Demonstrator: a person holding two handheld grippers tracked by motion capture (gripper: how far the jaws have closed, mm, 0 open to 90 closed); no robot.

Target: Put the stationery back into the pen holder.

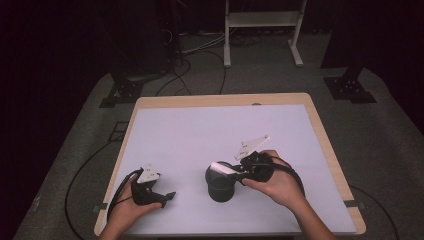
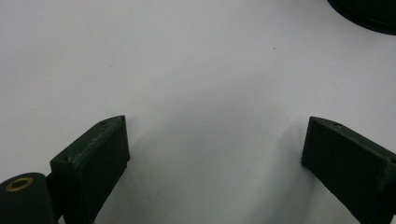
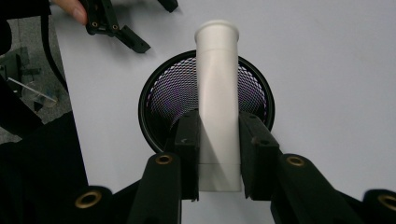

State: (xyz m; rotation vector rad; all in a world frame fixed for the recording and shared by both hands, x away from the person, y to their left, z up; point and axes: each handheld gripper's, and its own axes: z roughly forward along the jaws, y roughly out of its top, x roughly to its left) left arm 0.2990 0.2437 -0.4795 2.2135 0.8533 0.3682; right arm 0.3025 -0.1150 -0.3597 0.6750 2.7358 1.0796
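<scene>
Near the worktop's (image 1: 165,130) front edge, toward its left corner, the left gripper (image 1: 167,197) rests low with its fingers (image 2: 93,158) spread wide, nothing between them. Right of the front edge's middle, the right gripper (image 3: 218,154) has its fingers (image 3: 189,149) clamped on a white tube (image 3: 217,102), held over a black mesh cup (image 3: 159,98) standing upright there.
</scene>
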